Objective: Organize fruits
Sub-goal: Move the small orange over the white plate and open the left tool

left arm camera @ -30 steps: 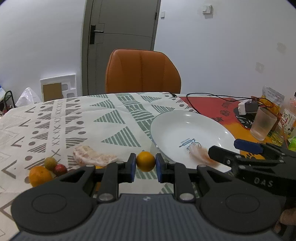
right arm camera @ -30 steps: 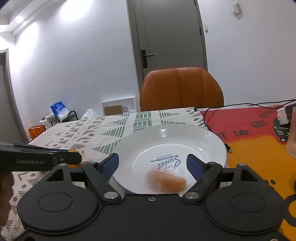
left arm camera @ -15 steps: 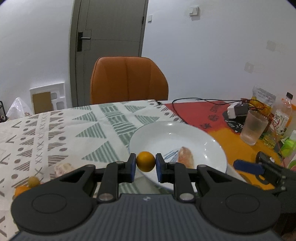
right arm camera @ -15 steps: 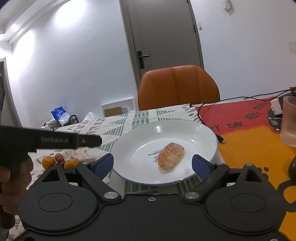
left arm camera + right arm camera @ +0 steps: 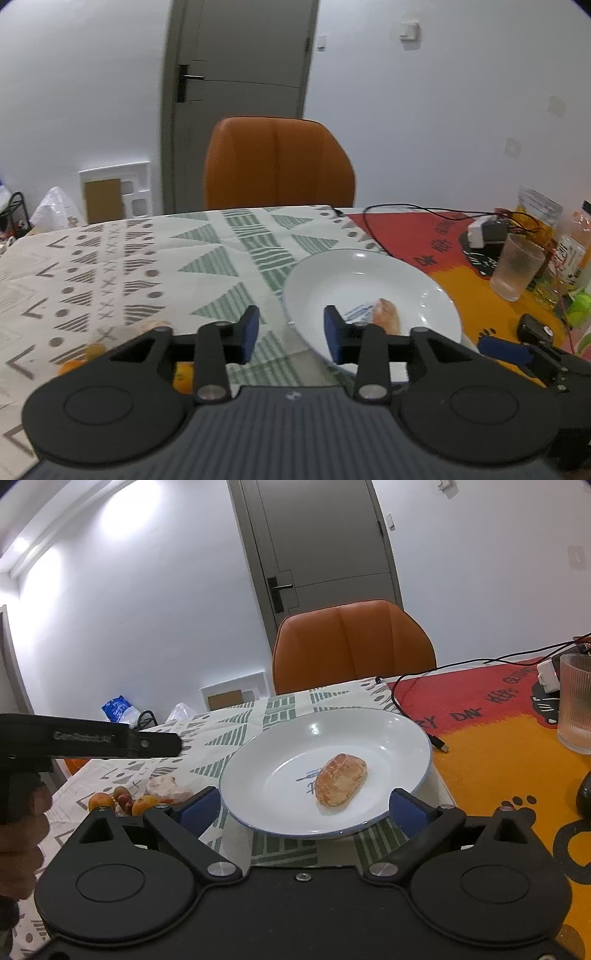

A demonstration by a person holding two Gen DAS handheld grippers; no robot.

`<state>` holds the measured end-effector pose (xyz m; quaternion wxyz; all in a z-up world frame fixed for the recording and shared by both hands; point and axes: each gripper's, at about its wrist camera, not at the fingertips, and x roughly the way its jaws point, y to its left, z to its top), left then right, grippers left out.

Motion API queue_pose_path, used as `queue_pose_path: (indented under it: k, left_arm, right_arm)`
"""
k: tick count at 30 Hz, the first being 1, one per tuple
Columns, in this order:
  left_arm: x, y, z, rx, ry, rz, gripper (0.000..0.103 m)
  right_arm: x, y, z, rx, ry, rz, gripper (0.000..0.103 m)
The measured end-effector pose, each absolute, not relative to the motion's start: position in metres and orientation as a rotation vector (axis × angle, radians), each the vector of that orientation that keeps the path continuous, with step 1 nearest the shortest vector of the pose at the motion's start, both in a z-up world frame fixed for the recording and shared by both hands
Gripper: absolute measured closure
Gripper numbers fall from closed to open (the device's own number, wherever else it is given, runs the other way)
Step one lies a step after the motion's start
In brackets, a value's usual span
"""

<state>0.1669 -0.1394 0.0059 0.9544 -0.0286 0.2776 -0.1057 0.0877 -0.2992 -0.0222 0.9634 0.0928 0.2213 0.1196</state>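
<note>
Half a second ago the left gripper [image 5: 289, 330] pinched a small orange fruit between its fingers; that fruit has gone from them, and the blue-padded fingers [image 5: 248, 328] now stand spread with nothing between them, above the patterned cloth just left of the white plate [image 5: 391, 731]. Where the released fruit came to rest cannot be confirmed: an orange fruit [image 5: 183, 376] shows partly hidden under the left gripper's body, near its left finger, on the desk [image 5: 110, 266]. The right gripper [image 5: 304, 808] is spread wide and empty, its fingers [image 5: 408, 808] flanking the near rim of the plate without touching it, as far as can be told. One peeled citrus segment [image 5: 341, 779] lies inside the plate, slightly right of centre, beside the blue printed mark. The remaining fruits sit on the cloth to the left of the plate: a pale peeled piece [image 5: 168, 788], two small oranges [image 5: 101, 800], and small red and green fruits [image 5: 123, 797] clustered between them. A ribbed glass [image 5: 576, 705] stands on the orange mat, well apart to the right. An orange chair [image 5: 354, 646] stands behind the desk.
</note>
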Motion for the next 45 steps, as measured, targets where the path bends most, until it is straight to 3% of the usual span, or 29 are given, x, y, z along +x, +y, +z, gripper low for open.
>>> queue_pose_path:
  k: [2,11,20,40,43,44,45]
  left_arm:
    - [0.163,-0.13,0.007,-0.072,0.557,-0.193,0.054]
    - [0.145,-0.078,0.002,-0.116,0.578,-0.091,0.048]
    - [0.135,-0.047,-0.01,-0.151,0.608,-0.058,0.048]
    - [0.141,-0.06,-0.052,-0.117,0.719,-0.123,0.052]
    - [0.144,-0.063,-0.057,-0.104,0.745,-0.119,0.059]
    - [0.146,-0.064,-0.059,-0.093,0.763,-0.113,0.071]
    - [0.147,-0.066,-0.061,-0.088,0.779,-0.114,0.074]
  right_arm:
    - [0.087,-0.299,-0.022,0.192,0.451,0.246,0.003]
    - [0.084,-0.28,-0.023,0.18,0.461,0.296,0.003]
    - [0.085,-0.255,-0.023,0.142,0.472,0.348,0.003]
    - [0.084,-0.242,-0.029,0.116,0.496,0.36,0.003]
    - [0.084,-0.245,-0.031,0.122,0.499,0.355,0.004]
    - [0.085,-0.246,-0.032,0.125,0.5,0.352,0.004]
    - [0.085,-0.248,-0.032,0.129,0.5,0.35,0.004]
